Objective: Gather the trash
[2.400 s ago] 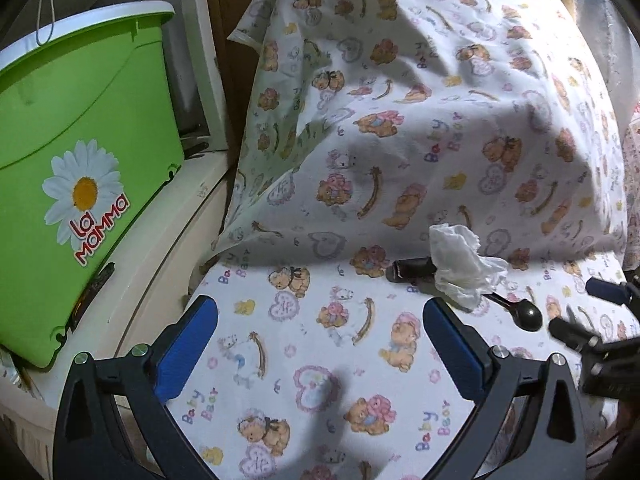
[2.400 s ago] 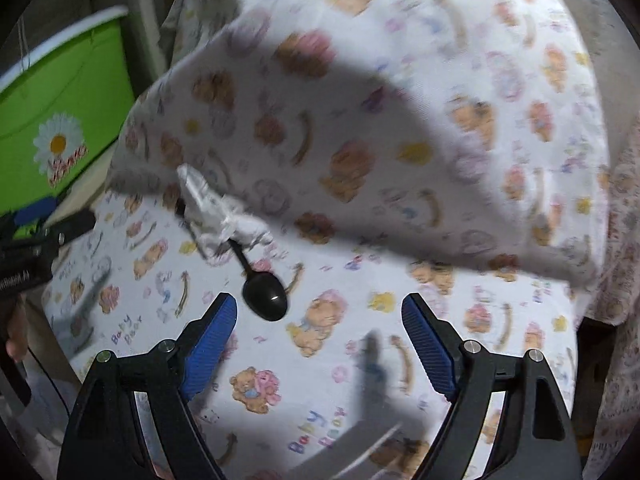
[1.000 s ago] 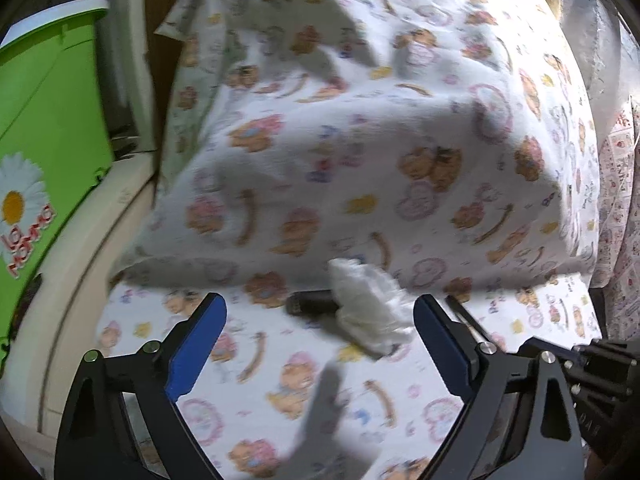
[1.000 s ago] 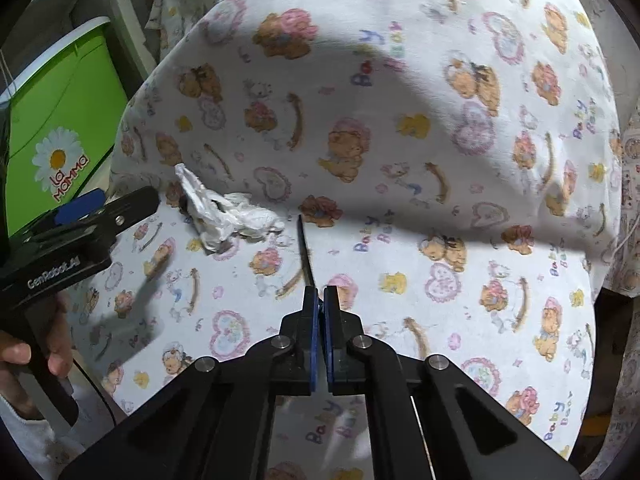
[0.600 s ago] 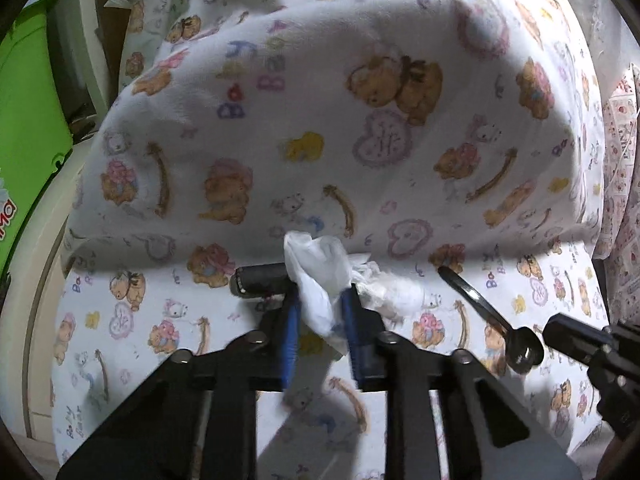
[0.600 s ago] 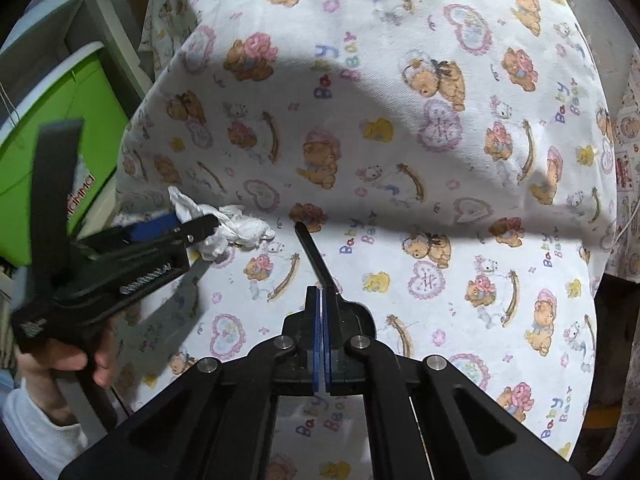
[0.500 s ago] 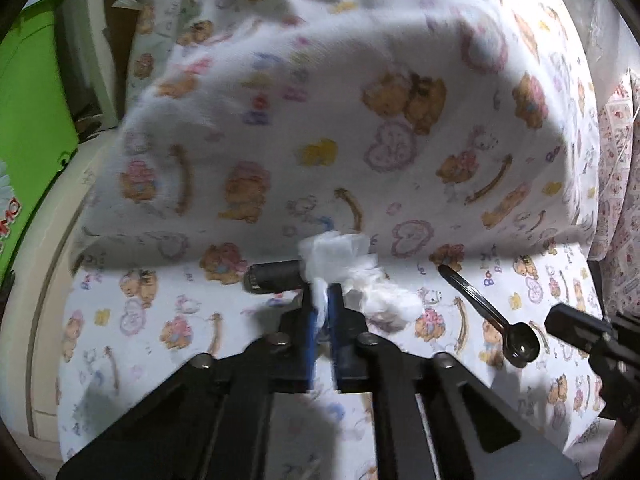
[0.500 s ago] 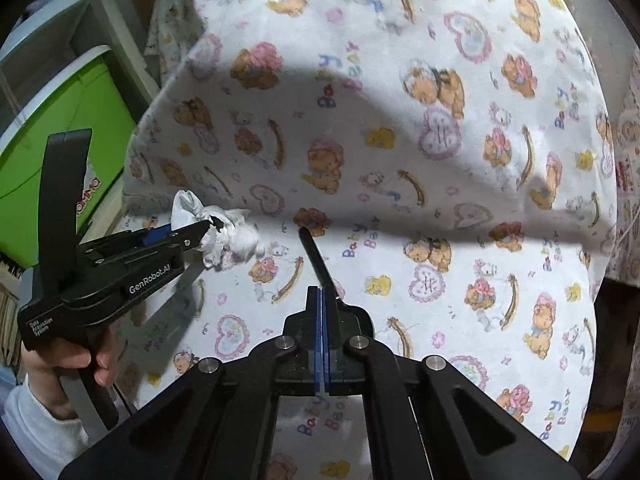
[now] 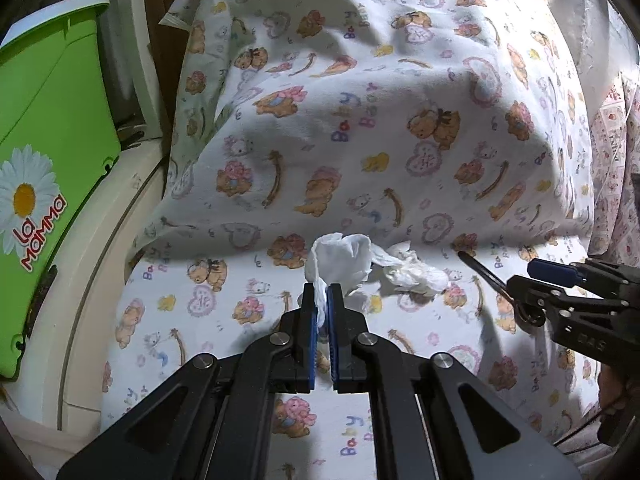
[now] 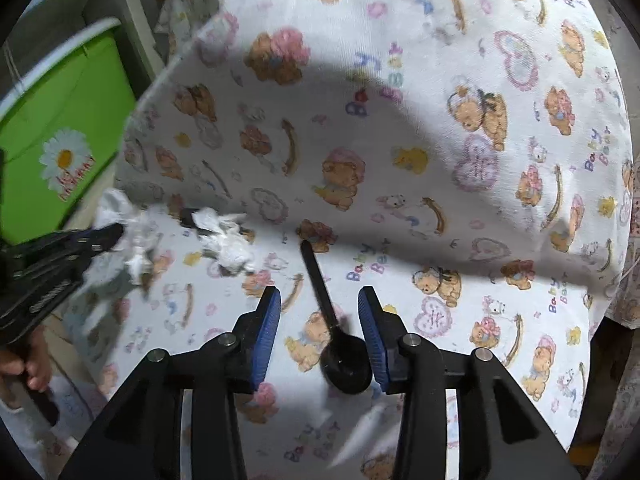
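A crumpled white tissue (image 9: pixel 340 258) is pinched between the blue pads of my left gripper (image 9: pixel 322 292), which is shut on its lower edge just above the bear-print cloth (image 9: pixel 320 140). A second torn tissue piece (image 9: pixel 412 270) lies on the cloth to its right. In the right wrist view a black spoon (image 10: pixel 344 356) lies on the cloth between the fingers of my right gripper (image 10: pixel 319 294). Its jaws are opening and the pads do not press on the spoon. The left gripper (image 10: pixel 108 236) with its tissue (image 10: pixel 116 208) shows blurred at the left.
A green bin (image 9: pixel 48 120) with a daisy label stands at the left on a cream surface (image 9: pixel 100 260). The cloth rises over a hump behind the tissues. A small dark cylinder (image 10: pixel 186 216) lies beside the loose tissue piece (image 10: pixel 226 240). A hand (image 10: pixel 28 368) holds the left gripper's handle.
The left gripper closed on the tissue and drew it left, leaving a torn piece behind. The right gripper, shut on the spoon before, has opened, and the spoon now lies on the cloth.
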Demonstrator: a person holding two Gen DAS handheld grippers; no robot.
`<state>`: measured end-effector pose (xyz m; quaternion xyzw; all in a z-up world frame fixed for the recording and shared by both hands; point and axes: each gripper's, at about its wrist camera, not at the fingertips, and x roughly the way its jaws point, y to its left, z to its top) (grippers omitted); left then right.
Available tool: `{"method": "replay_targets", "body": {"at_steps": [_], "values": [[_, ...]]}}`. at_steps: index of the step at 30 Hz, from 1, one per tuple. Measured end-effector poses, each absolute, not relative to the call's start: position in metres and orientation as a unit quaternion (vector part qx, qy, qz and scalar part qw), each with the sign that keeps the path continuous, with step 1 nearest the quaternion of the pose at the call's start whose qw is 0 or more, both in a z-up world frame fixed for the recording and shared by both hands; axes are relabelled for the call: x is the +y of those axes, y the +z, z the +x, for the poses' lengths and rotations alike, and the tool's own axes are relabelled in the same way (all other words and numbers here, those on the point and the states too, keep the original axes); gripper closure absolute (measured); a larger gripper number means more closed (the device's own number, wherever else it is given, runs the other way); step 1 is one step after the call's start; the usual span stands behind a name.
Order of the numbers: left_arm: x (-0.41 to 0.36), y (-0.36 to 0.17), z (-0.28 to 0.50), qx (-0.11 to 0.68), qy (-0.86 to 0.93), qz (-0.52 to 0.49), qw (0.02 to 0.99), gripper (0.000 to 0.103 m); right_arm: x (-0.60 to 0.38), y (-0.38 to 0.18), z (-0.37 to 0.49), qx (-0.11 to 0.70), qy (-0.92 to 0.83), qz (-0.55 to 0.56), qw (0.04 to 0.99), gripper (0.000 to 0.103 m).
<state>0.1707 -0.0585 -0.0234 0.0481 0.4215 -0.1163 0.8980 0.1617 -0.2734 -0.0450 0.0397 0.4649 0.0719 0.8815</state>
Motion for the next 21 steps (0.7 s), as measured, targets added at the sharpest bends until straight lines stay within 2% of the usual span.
{"method": "replay_targets", "body": {"at_steps": [4, 8, 10, 11, 13, 14, 15, 21], "values": [[-0.051, -0.026, 0.178, 0.428, -0.112, 0.044, 0.896, 0.099, -0.271, -0.054, 0.171, 0.477, 0.053, 0.033, 0.877, 0.06], [-0.05, -0.025, 0.18, 0.425, -0.107, 0.044, 0.898, 0.099, -0.254, -0.057, 0.176, 0.477, 0.049, -0.027, 0.877, 0.06], [-0.05, -0.024, 0.18, 0.424, -0.107, 0.043, 0.898, 0.099, -0.251, -0.062, 0.176, 0.485, 0.049, -0.032, 0.873, 0.066], [-0.05, -0.024, 0.179, 0.424, -0.107, 0.044, 0.898, 0.099, -0.248, -0.063, 0.176, 0.488, 0.051, -0.029, 0.871, 0.072], [-0.051, -0.023, 0.178, 0.424, -0.107, 0.048, 0.898, 0.099, -0.247, -0.064, 0.177, 0.485, 0.051, -0.024, 0.873, 0.08], [-0.052, -0.023, 0.177, 0.423, -0.107, 0.051, 0.898, 0.099, -0.247, -0.064, 0.178, 0.486, 0.049, -0.024, 0.872, 0.092], [-0.052, -0.023, 0.176, 0.422, -0.107, 0.052, 0.899, 0.098, -0.247, -0.064, 0.178, 0.485, 0.048, -0.02, 0.873, 0.096], [-0.048, -0.023, 0.164, 0.426, -0.109, 0.049, 0.897, 0.098, -0.266, -0.062, 0.171, 0.483, 0.041, 0.031, 0.874, 0.096]]}}
